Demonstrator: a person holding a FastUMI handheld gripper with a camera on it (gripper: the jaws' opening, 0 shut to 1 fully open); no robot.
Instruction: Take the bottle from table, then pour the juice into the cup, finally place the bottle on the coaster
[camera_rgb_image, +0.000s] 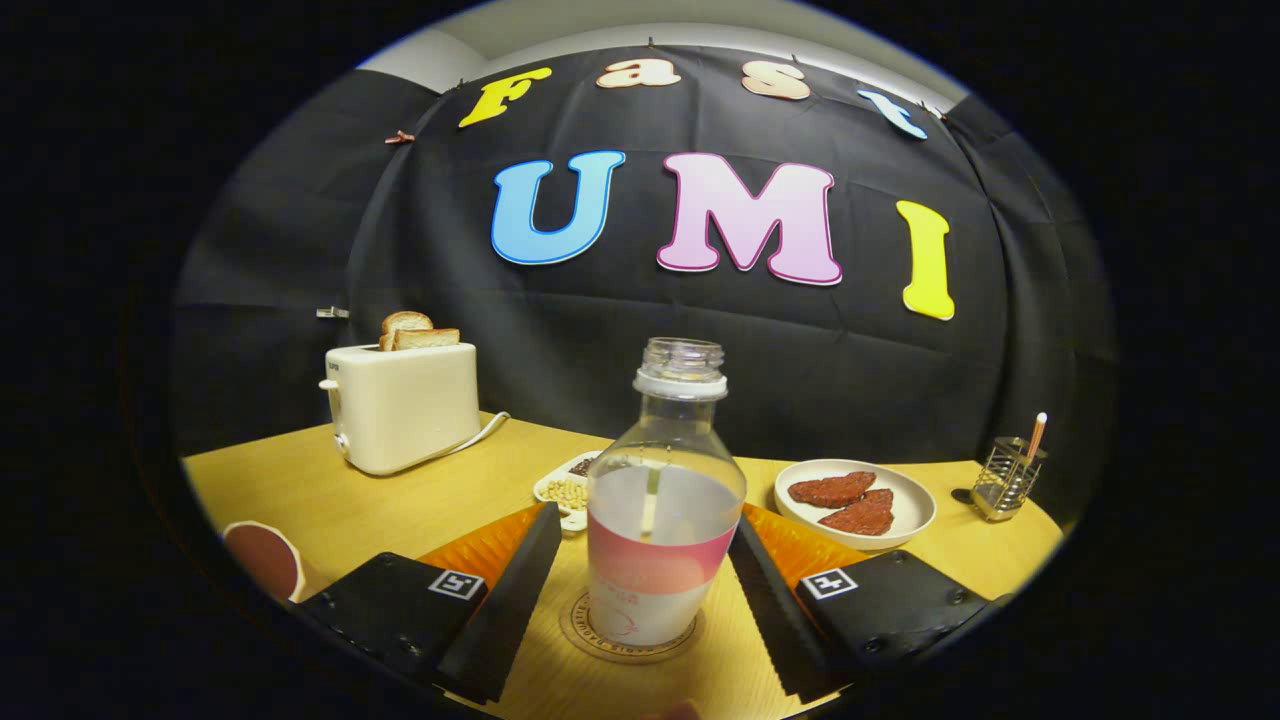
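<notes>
A clear plastic bottle (663, 510) with no cap and a pink-and-white label stands upright on a round wooden coaster (583, 632). It holds pale liquid up to about mid-height. My gripper (645, 522) is open, one finger on each side of the bottle. A narrow gap shows between the left finger (520, 580) and the bottle, while the right finger (765, 590) lies close along its side. The cup (264, 556), with a dark reddish inside, stands on the table to the left of the left finger.
On the wooden table (330, 500), a cream toaster (403, 405) with toast sits at the back left. A small dish of beans (566, 490) lies behind the bottle. A white plate of meat slices (855, 500) and a metal holder (1007, 480) with a pen stand to the right.
</notes>
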